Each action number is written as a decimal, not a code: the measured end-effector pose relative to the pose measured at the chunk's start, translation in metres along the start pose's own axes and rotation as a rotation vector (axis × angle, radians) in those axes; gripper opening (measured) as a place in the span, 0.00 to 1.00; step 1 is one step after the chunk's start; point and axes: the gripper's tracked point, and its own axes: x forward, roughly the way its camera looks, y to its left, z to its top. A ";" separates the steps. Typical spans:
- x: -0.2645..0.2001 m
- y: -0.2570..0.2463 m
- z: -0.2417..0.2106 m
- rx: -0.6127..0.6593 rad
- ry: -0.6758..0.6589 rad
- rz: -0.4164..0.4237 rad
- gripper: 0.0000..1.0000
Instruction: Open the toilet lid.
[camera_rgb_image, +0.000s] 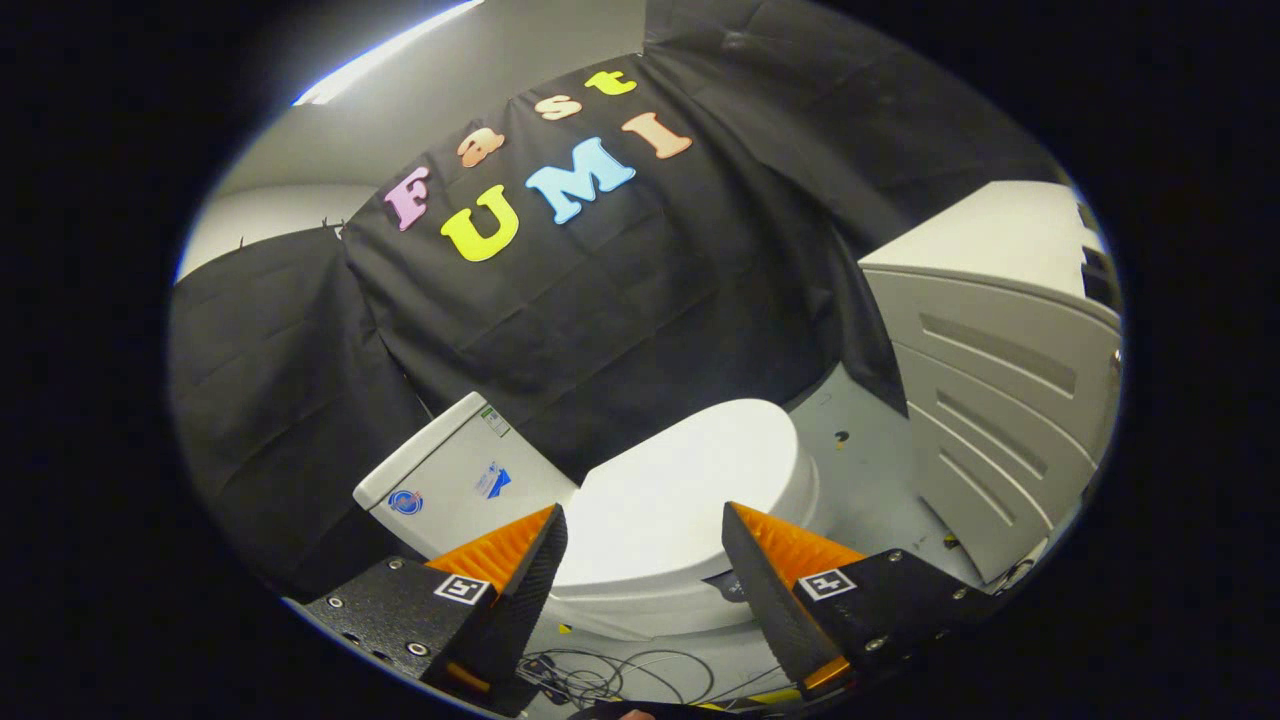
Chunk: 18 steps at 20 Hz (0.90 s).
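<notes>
- We see black cloth (290, 400) draped along the booth's wall furthest to the left, hanging in folds behind the toilet.
- Next comes the toilet's cistern (455, 485), a white box with small stickers on its side, standing against that cloth just beyond our left finger.
- Our gripper (645, 560) hovers above the toilet with its fingers spread well apart; nothing sits between them and neither finger touches anything we can make out.
- Framed in the gap between the fingers and stretching ahead of them is the toilet lid (680, 490), white and smooth, lying flat down on the bowl, so it is shut.
- Beneath the lid we see the white bowl rim (640, 610), and below that a tangle of thin dark cables (610, 680) on the floor near the base of the fingers.
- To the right of the lid we see pale grey floor (860, 470) with a small dark spot on it.
- Further right stands a light grey cabinet (1000, 400) with slanted raised ribs on its side, well apart from the toilet.
</notes>
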 end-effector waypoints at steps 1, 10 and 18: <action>0.003 -0.008 -0.008 0.013 0.014 -0.023 0.96; 0.025 -0.068 -0.068 0.099 0.134 -0.160 0.96; 0.068 -0.101 -0.115 0.225 0.190 -0.215 0.84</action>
